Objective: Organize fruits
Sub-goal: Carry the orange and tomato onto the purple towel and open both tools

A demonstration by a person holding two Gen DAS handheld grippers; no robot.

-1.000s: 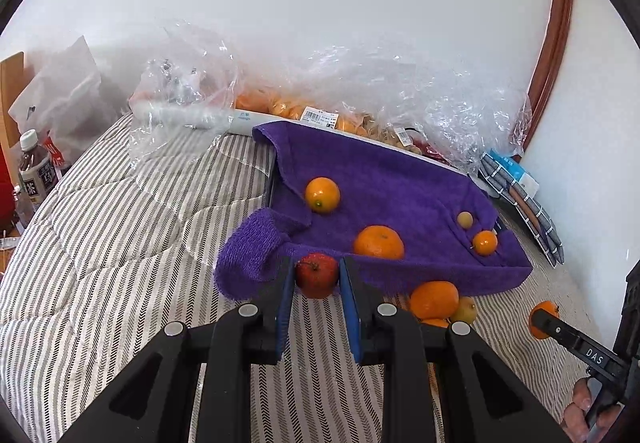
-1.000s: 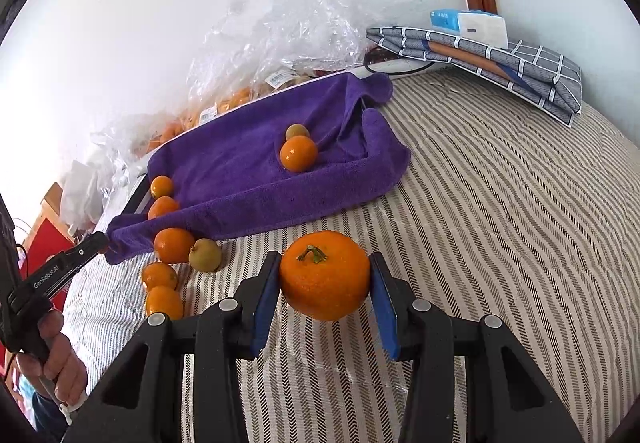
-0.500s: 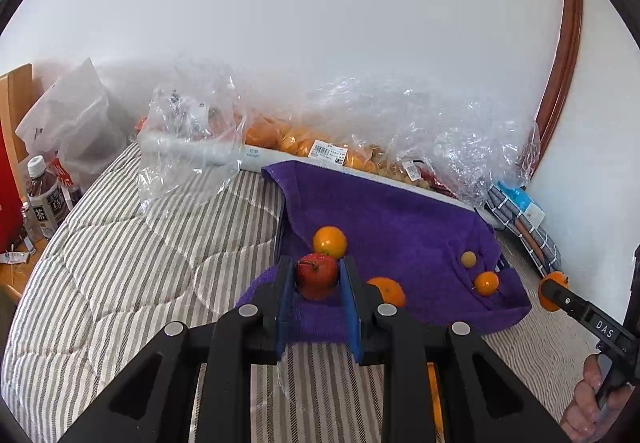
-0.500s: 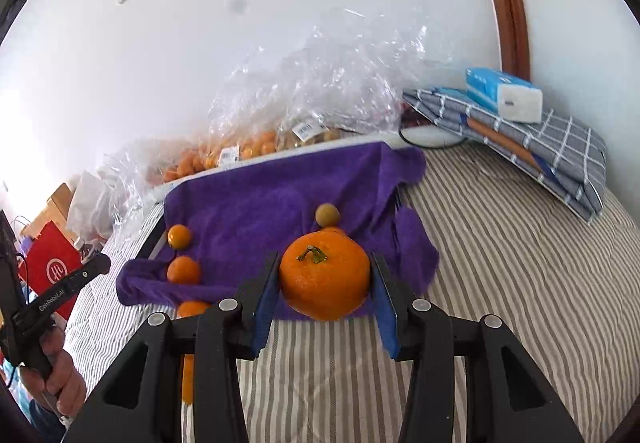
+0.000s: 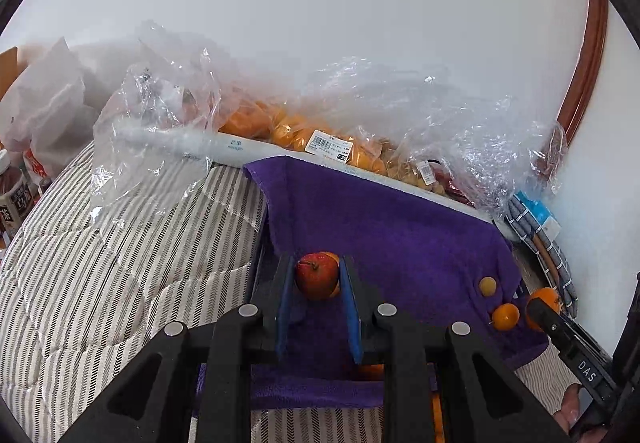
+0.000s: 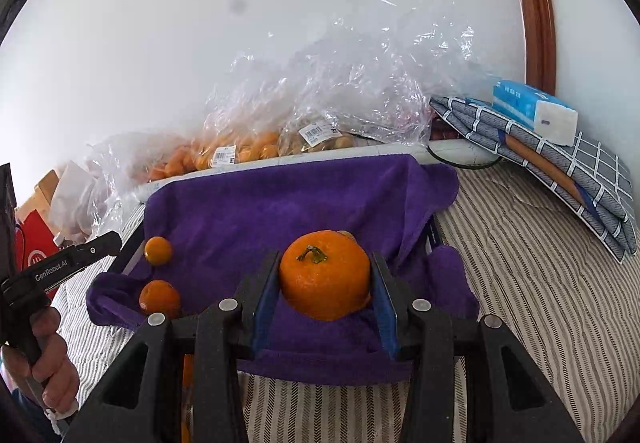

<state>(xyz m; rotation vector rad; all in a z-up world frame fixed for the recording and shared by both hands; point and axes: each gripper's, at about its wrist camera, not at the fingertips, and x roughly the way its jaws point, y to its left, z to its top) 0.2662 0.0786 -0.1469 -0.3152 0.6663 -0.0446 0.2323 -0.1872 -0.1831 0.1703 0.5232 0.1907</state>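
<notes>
My left gripper is shut on a small red apple, held over the near left part of a purple towel. A small orange shows just behind the apple. Two small fruits lie at the towel's right edge: an orange one and a yellowish one. My right gripper is shut on a large orange with a green stem, above the near middle of the purple towel. Two small oranges rest on the towel's left side.
Clear plastic bags of oranges and other fruit line the wall behind the towel. Bottles stand at the far left. A folded checked cloth with a tissue pack sits right. Striped bedding surrounds the towel.
Both grippers moved forward over the purple towel, each still holding its fruit. The loose oranges at the towel's near edge slipped below the left wrist view.
</notes>
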